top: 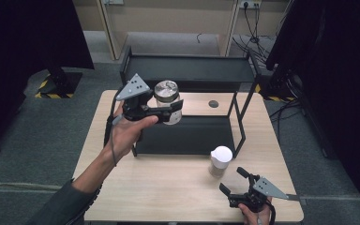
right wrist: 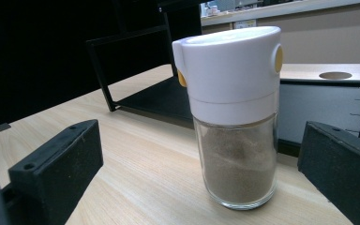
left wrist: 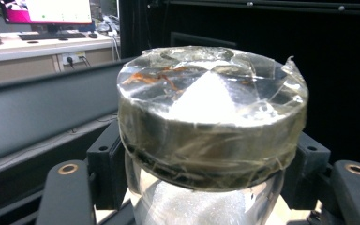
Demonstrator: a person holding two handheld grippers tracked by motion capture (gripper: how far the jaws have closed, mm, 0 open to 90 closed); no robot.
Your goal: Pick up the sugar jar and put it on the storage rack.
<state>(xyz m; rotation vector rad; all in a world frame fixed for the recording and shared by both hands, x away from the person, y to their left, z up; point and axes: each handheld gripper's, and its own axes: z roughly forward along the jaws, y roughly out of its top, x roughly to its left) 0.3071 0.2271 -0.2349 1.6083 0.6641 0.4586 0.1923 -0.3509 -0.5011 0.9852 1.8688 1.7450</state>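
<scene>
A clear glass jar [top: 168, 99] with a taped silver lid [left wrist: 211, 98] is held in the air over the left part of the black two-level rack [top: 187, 136]. My left gripper [top: 171, 112] is shut on the jar's body just below the lid, and both black jaws press its sides in the left gripper view. A glass shaker [top: 220, 161] with a white cap and brown powder [right wrist: 238, 166] stands on the table in front of the rack. My right gripper [top: 232, 180] rests open near the table's front right edge, its jaws apart on either side of the shaker and short of it.
The rack's upper shelf [top: 187, 70] spans the back of the light wooden table [top: 168, 187]. A round hole [top: 213, 103] sits in the tabletop behind the rack. Dark curtains and cables flank the table on both sides.
</scene>
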